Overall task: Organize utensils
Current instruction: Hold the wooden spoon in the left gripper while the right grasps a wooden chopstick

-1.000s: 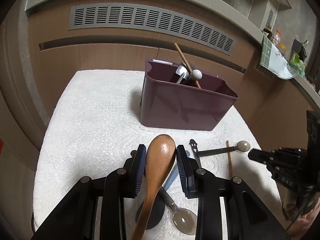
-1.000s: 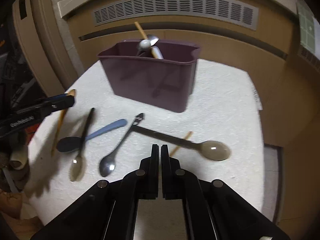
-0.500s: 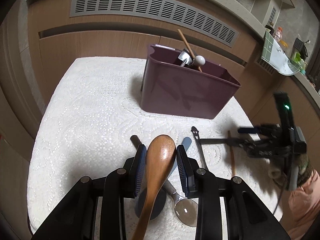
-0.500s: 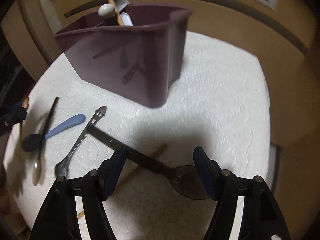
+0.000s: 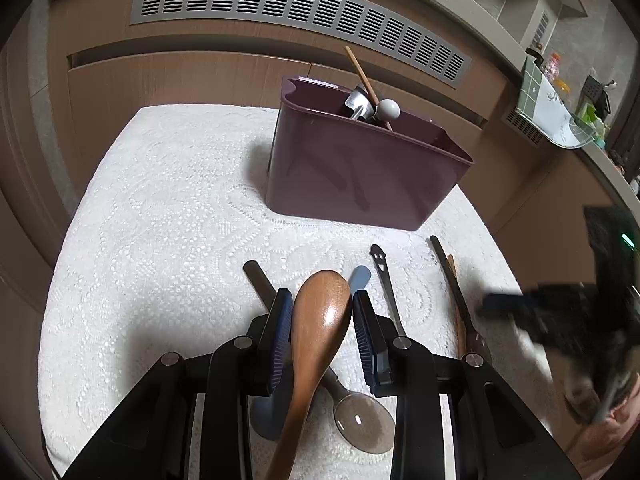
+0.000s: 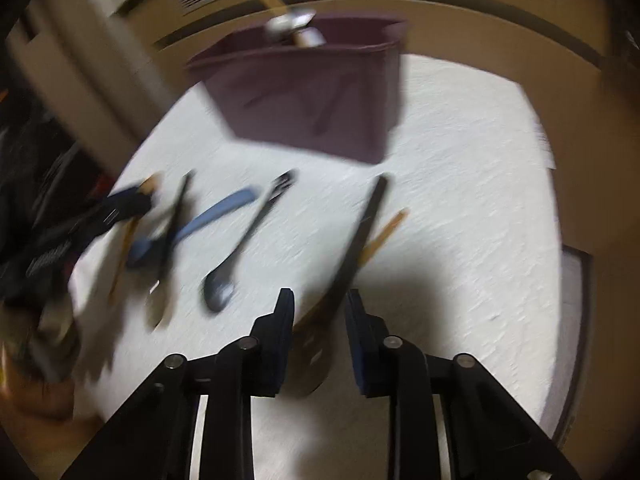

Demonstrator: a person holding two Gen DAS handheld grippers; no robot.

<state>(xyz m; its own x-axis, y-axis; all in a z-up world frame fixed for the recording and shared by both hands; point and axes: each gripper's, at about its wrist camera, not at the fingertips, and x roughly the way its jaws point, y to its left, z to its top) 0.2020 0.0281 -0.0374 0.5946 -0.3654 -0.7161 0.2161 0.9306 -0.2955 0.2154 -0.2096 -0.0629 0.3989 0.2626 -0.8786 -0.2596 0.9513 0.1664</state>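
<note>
our left gripper clamps the wooden spoon above the white cloth; our right gripper has been closing around the dark-handled spoon, contact unclear, near the purple bin.

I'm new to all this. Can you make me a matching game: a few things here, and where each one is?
1 wooden spoon
2 purple bin
3 blue-handled spoon

A lying on the white cloth
B clamped in the left tool
C standing on the cloth, utensils sticking out

Pairs: 1-B, 2-C, 3-A
</note>
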